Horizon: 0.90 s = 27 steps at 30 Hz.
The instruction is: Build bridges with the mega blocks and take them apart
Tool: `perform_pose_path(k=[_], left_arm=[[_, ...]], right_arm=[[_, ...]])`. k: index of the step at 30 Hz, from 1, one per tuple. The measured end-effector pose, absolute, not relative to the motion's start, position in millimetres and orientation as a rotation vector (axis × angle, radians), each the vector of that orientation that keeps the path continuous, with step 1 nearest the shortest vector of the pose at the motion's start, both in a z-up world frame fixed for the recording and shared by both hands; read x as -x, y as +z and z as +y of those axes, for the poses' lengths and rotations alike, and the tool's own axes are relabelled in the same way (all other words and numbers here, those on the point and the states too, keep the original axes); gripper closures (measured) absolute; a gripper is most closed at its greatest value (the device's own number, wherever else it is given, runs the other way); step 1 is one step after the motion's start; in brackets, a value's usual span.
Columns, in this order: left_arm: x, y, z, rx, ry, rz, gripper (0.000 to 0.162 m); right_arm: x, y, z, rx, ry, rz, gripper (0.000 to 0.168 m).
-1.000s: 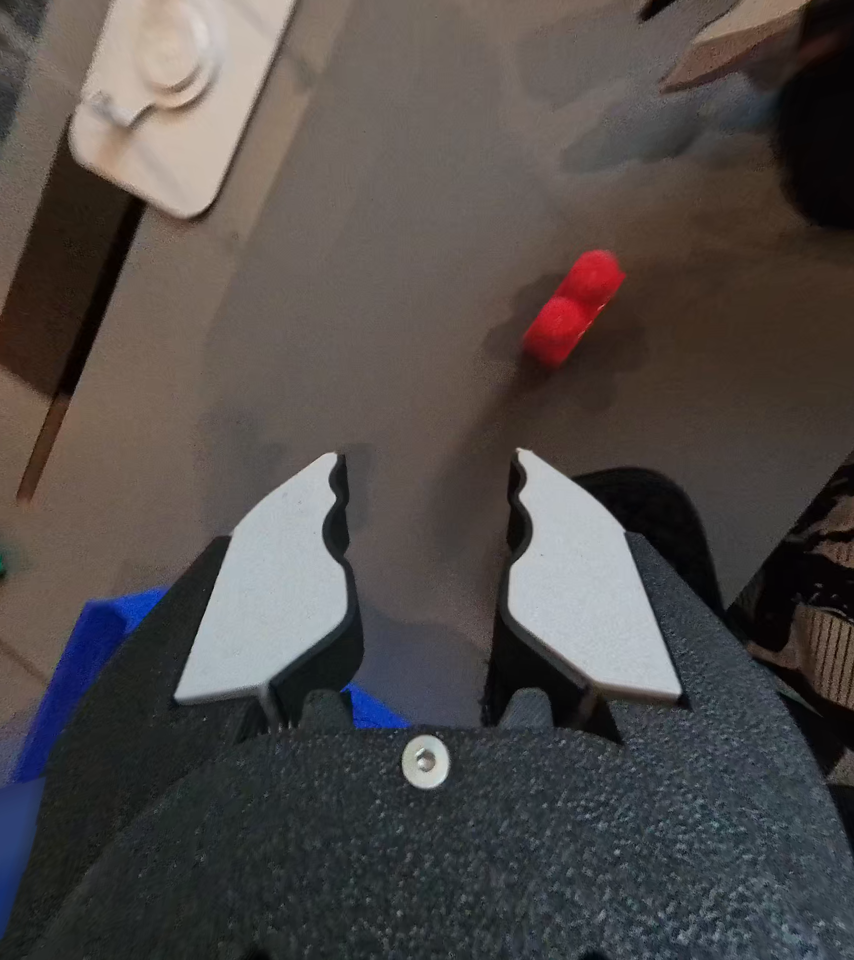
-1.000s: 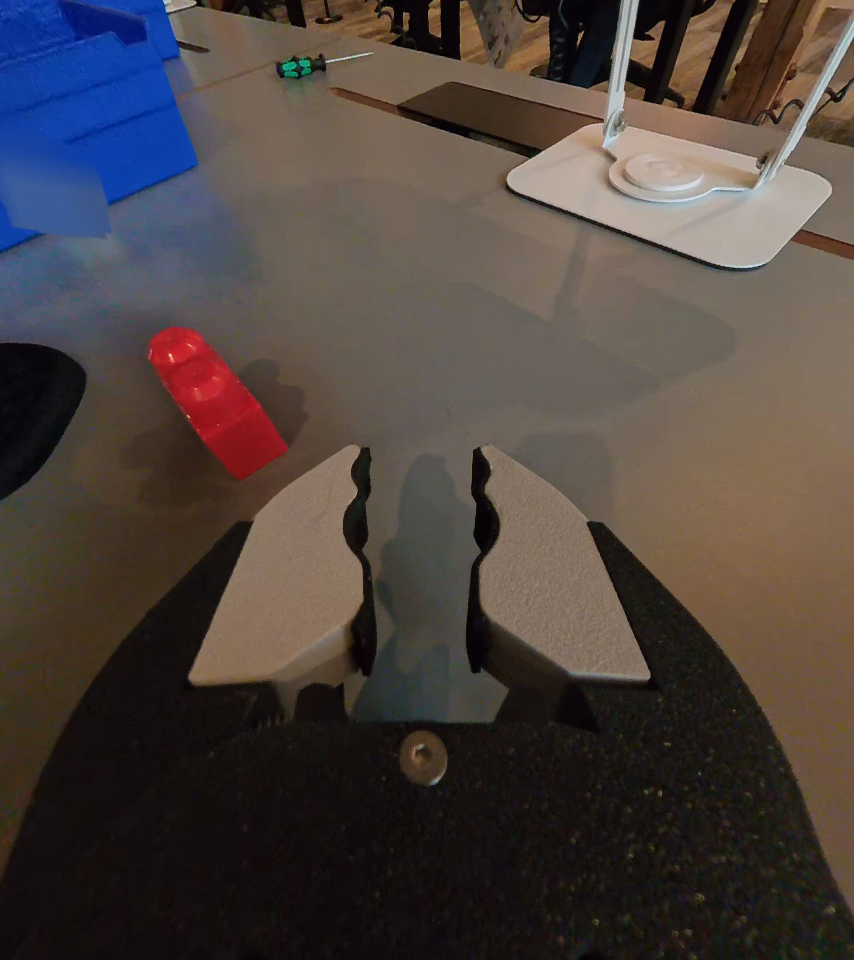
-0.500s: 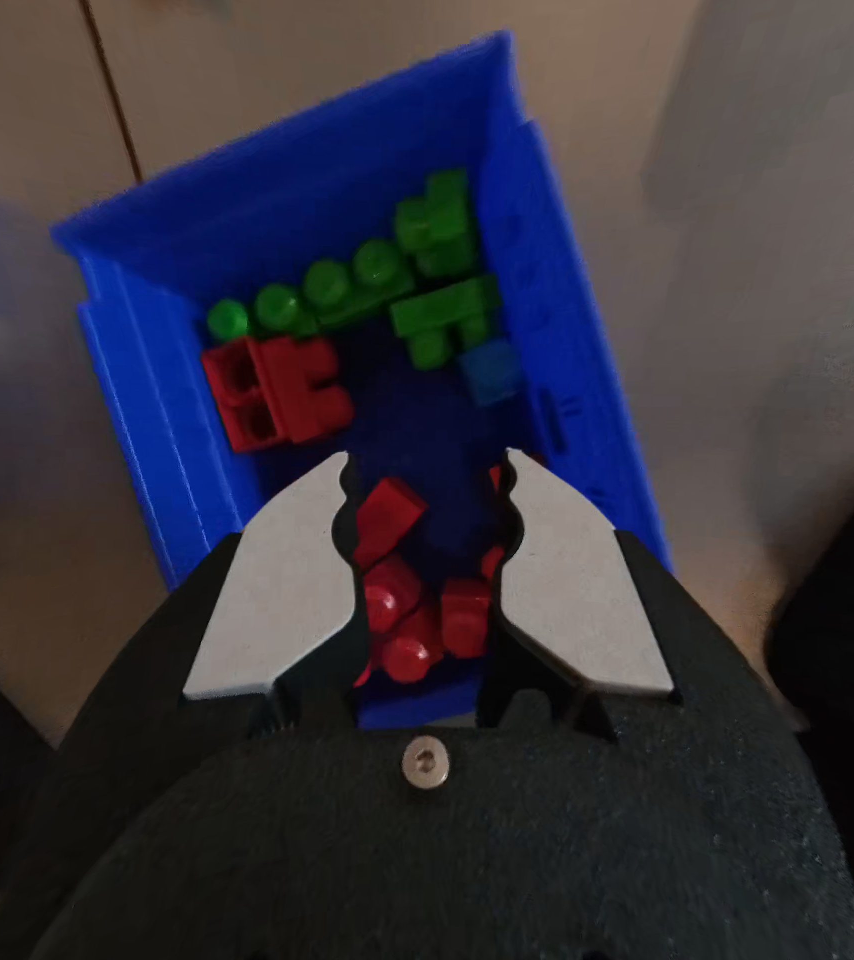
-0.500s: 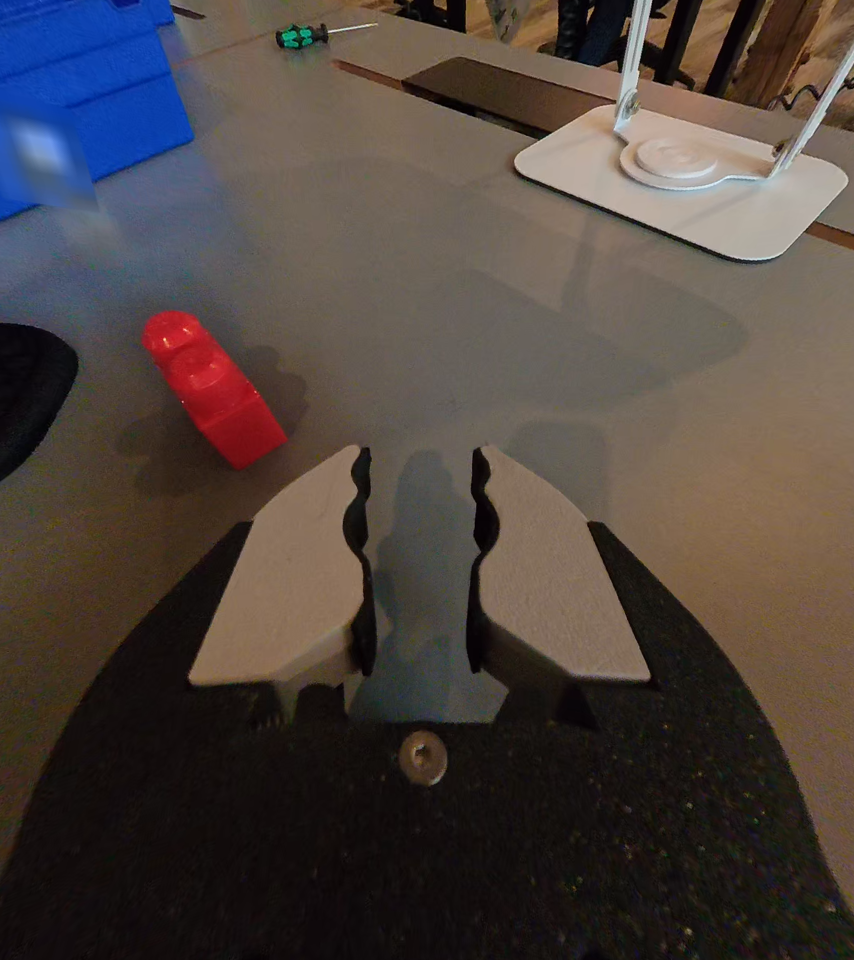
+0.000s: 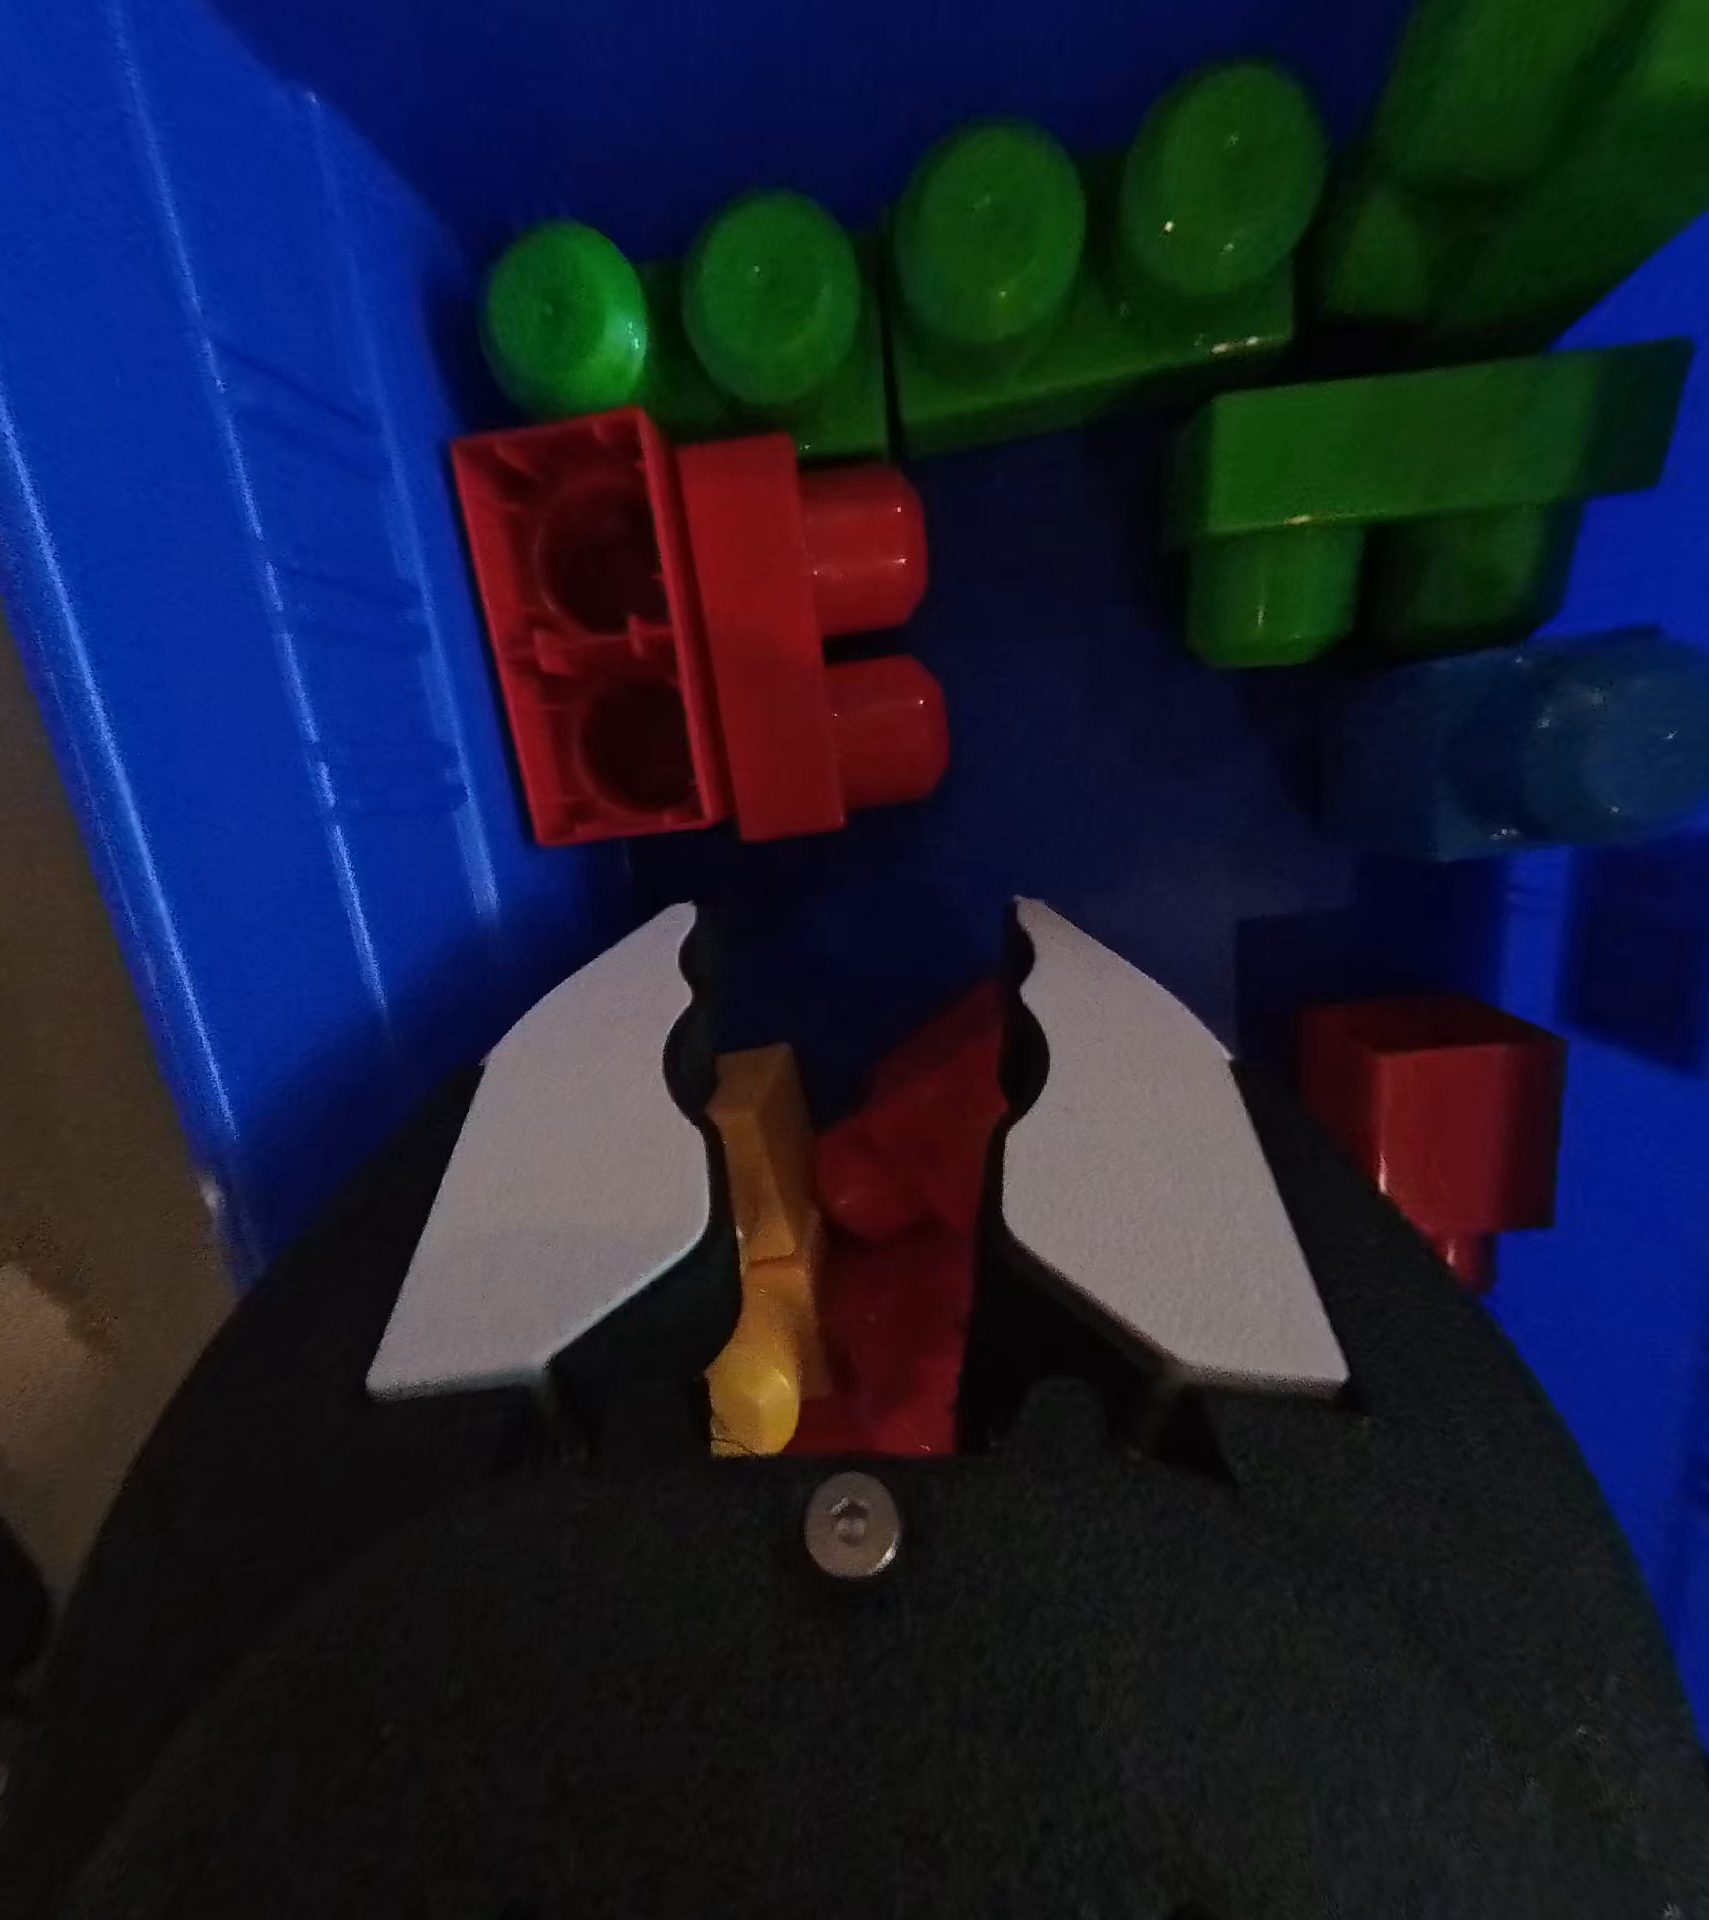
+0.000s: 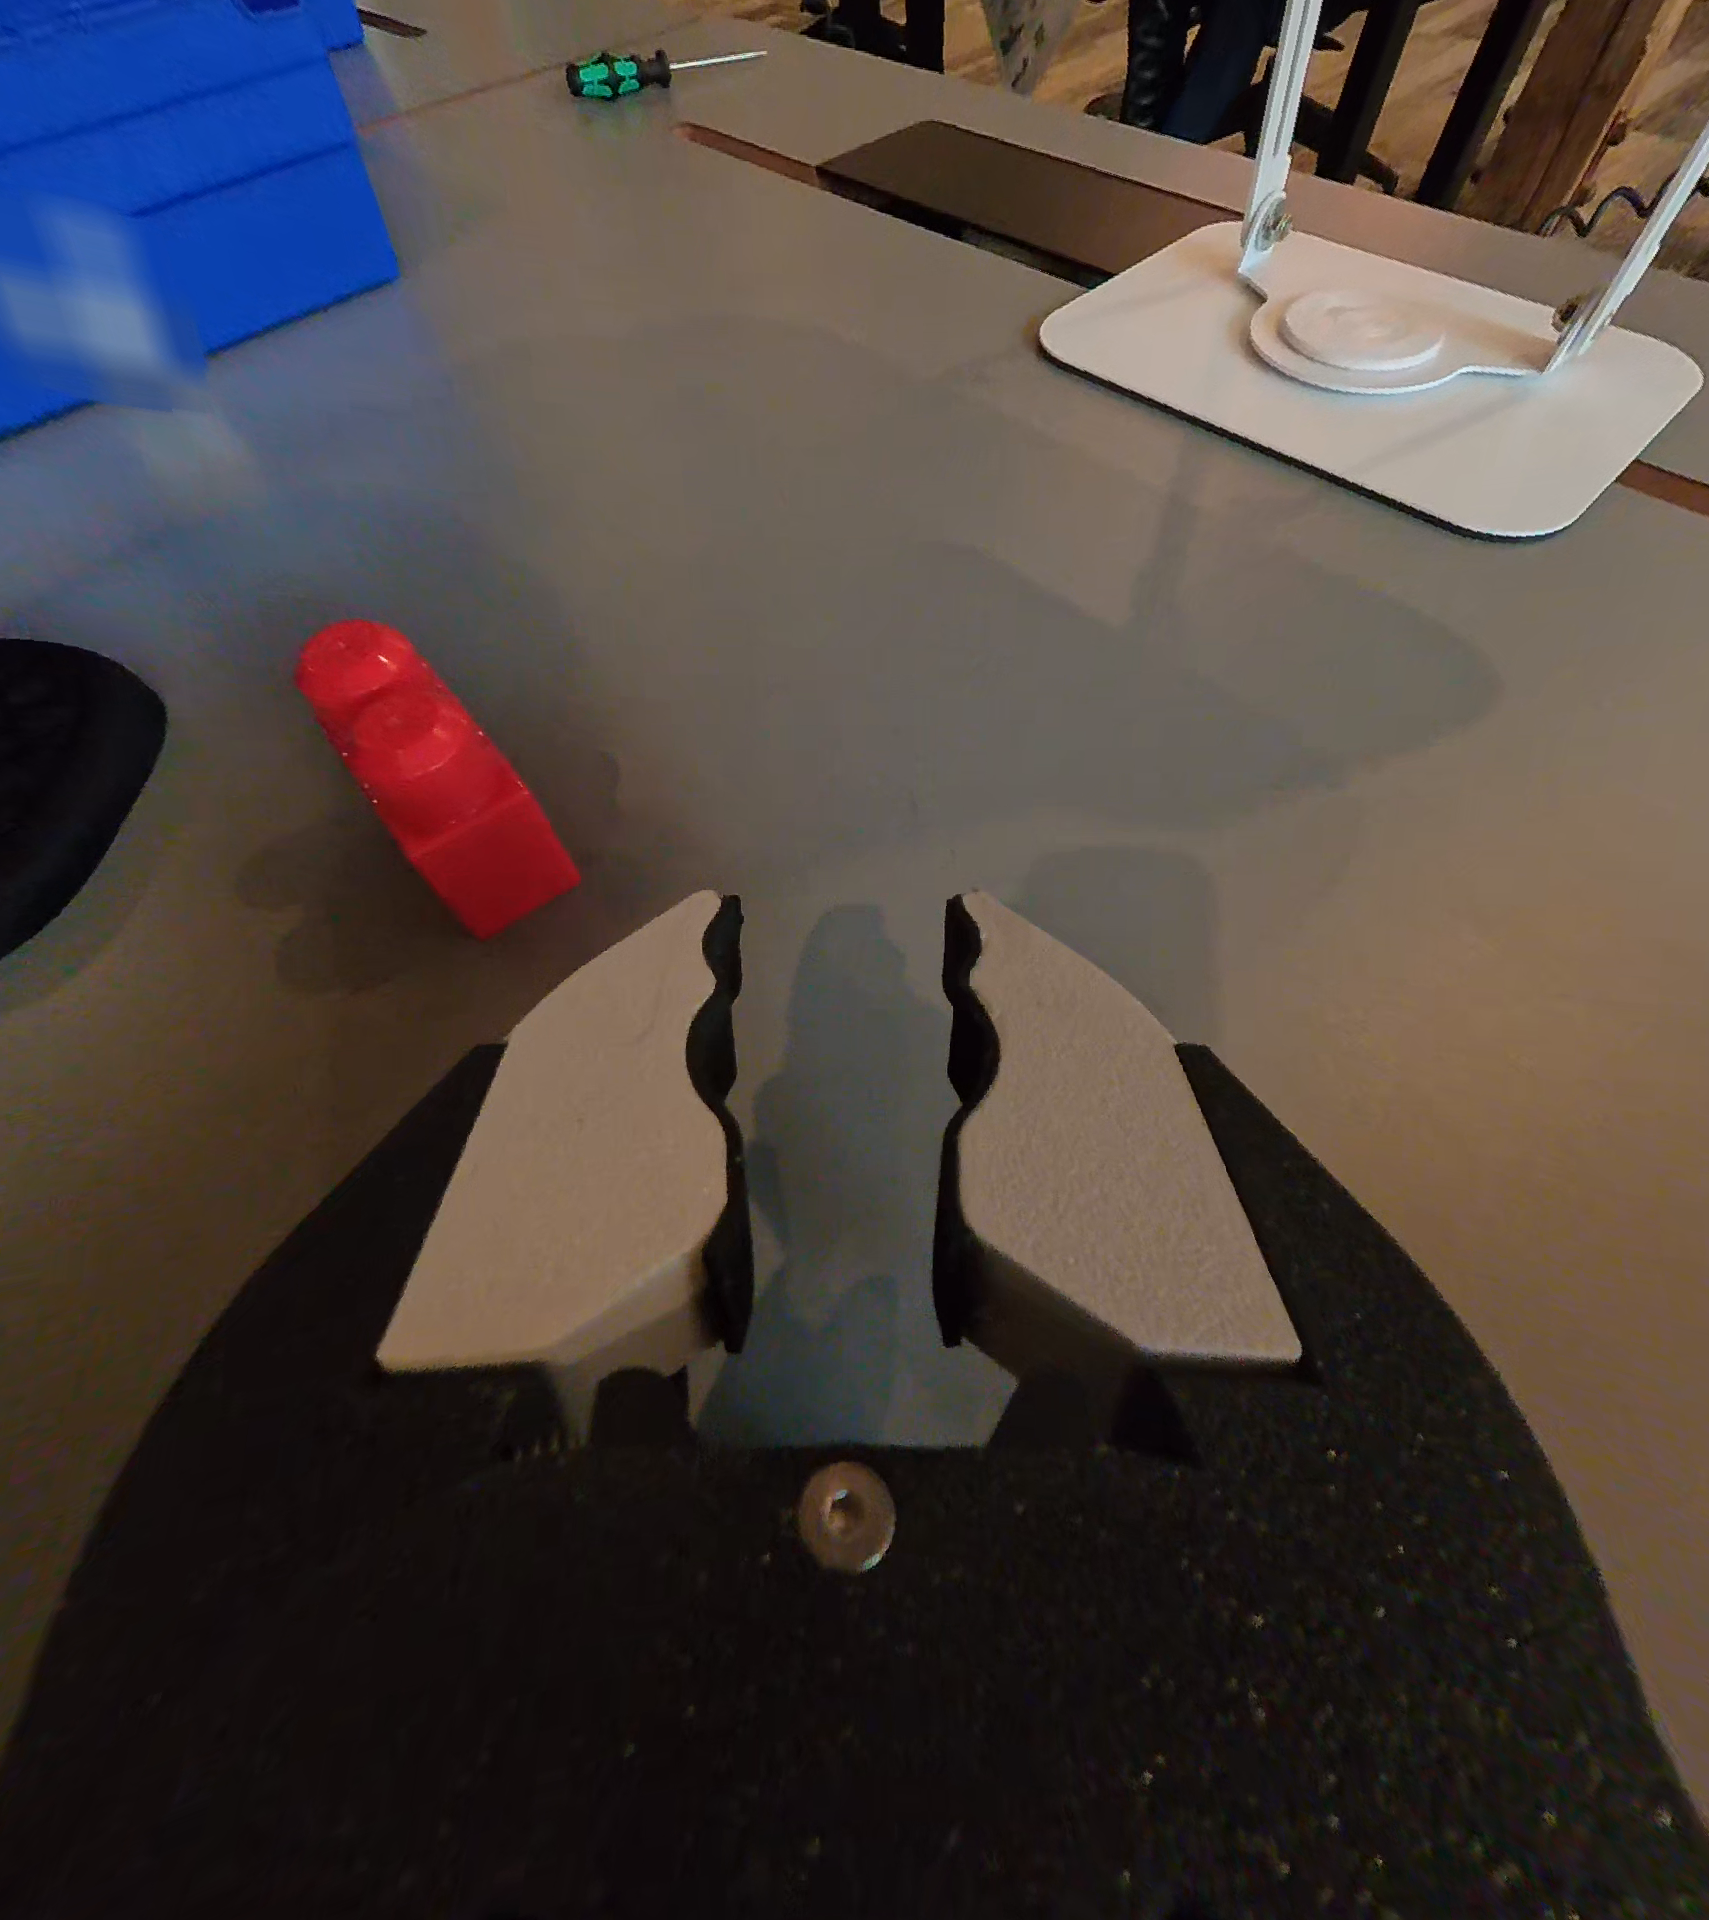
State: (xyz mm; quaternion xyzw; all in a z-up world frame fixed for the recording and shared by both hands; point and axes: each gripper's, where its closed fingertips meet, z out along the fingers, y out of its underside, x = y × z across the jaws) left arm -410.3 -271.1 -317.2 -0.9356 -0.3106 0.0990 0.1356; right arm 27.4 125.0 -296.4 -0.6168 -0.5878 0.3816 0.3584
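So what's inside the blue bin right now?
The blue bin holds green blocks, red blocks, a blue block and a yellow block; the left gripper covers whatever lies beneath it.

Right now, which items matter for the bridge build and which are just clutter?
Job:
- blue bin holding green blocks, red blocks, yellow block
- loose red block on table
- left tool, right tool, both open

Clutter:
- screwdriver
- white stand base

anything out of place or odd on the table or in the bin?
Nothing damaged. The blocks in the blue bin lie jumbled, some on their sides. One red block stands alone on the table. A screwdriver lies at the far edge, unrelated to the blocks.
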Motion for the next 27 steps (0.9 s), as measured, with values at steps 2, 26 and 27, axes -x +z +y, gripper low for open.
perform_pose_path(k=[2,26,27], left_arm=[[411.3,-318.1,-270.9,2.719,0.253,-0.945,0.108],[438.8,-334.4,-245.7,2.434,0.114,-1.037,0.121],[439.0,-331.6,-245.6,2.416,0.115,-1.027,0.122]], right_arm=[[-27.4,-296.1,124.8,1.587,0.982,-1.519,0.131],[-27.2,-296.5,125.3,1.587,0.978,-1.519,0.131],[-27.0,-297.1,125.1,1.588,0.976,-1.521,0.131]])
